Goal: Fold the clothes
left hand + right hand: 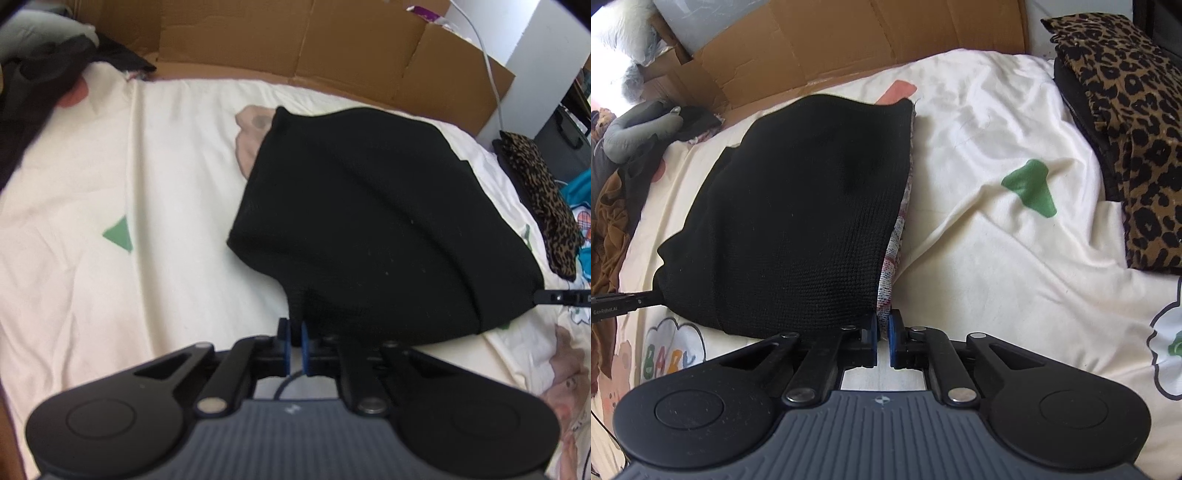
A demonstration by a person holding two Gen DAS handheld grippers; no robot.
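Observation:
A black knit garment [369, 221] lies folded over on a cream printed bedsheet [110, 166]. My left gripper [294, 332] is shut on its near left corner, which rises a little into the blue pads. The right gripper's tip [561, 296] shows at the garment's right edge in the left wrist view. In the right wrist view the same black garment [798, 214] fills the left middle, with a light patterned layer [892, 258] along its right edge. My right gripper [882, 326] is shut on that near right corner. The left gripper's tip [624, 299] touches the garment's left edge.
A leopard-print garment [1126, 129] sits folded on dark clothes at the right. A pile of dark and brown clothes [613, 192] lies at the left. Flattened cardboard [295, 40] lines the bed's far side. The bedsheet [1015, 240] stretches bare between the black garment and the leopard stack.

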